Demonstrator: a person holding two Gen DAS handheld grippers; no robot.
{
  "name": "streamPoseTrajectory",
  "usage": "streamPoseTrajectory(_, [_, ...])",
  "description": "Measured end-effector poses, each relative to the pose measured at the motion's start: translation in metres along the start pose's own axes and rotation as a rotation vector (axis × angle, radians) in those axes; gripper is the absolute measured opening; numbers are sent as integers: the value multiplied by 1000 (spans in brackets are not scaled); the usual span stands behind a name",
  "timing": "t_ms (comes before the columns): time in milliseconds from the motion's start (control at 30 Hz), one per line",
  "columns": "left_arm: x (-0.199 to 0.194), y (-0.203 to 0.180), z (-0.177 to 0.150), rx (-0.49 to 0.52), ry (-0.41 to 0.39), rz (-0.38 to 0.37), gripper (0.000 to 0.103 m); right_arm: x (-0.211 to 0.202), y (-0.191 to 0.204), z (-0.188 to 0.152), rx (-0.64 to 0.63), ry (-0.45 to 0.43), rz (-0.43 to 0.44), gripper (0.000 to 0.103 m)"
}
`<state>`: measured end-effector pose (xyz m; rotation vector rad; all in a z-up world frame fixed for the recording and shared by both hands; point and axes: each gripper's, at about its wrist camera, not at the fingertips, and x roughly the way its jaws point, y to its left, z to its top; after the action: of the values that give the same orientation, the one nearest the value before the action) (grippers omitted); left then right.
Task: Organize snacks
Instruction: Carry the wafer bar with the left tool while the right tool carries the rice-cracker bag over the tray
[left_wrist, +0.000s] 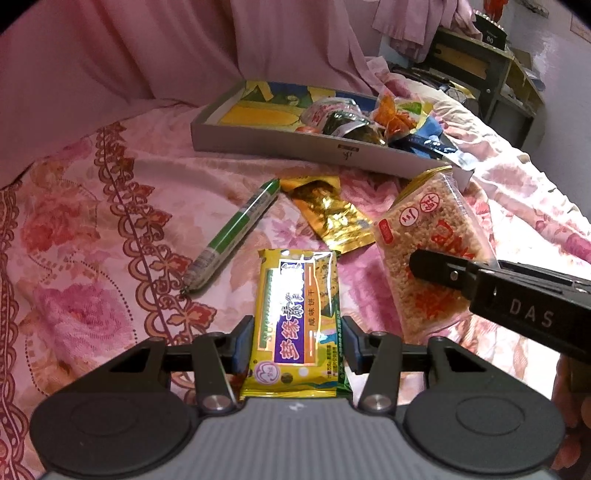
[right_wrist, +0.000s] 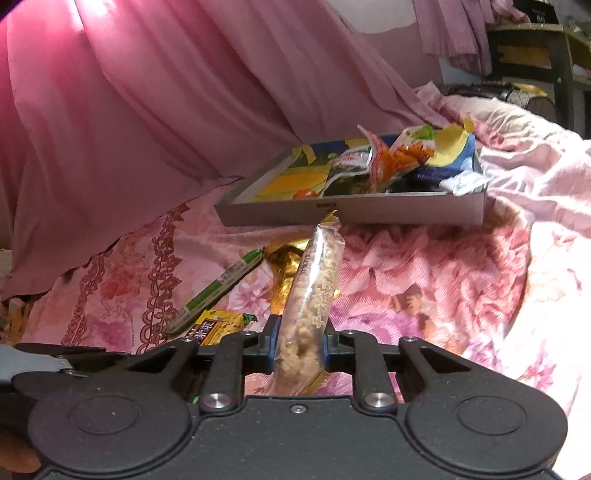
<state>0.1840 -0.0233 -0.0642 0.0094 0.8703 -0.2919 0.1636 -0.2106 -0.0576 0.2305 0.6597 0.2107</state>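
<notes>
My left gripper is shut on a yellow biscuit packet and holds it over the bed. My right gripper is shut on a clear rice-crisp packet, held edge-on; in the left wrist view the same packet sits at the right under the right gripper's finger. A grey tray with several snack packets lies further back, also in the right wrist view. A green sausage stick and a gold packet lie on the bed between grippers and tray.
The pink floral bedspread covers the bed. A pink curtain hangs behind the tray. A dark shelf unit stands at the far right.
</notes>
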Motion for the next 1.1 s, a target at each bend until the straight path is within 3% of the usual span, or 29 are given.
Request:
streamPoseTrajectory(167, [-16, -10, 4, -69, -55, -7, 53, -15, -2, 8, -3, -49, -1, 22])
streamPoseTrajectory(333, [-39, -4, -2, -235, -127, -97, 53, -32, -5, 17, 8, -100, 21, 22])
streamPoseTrajectory(700, [-71, -27, 24, -273, -225, -13, 53, -76, -18, 38, 53, -218, 62, 22])
streamPoseTrajectory(1100, [-67, -61, 67, -306, -321, -25, 53, -101, -37, 57, 15, -306, 24, 22])
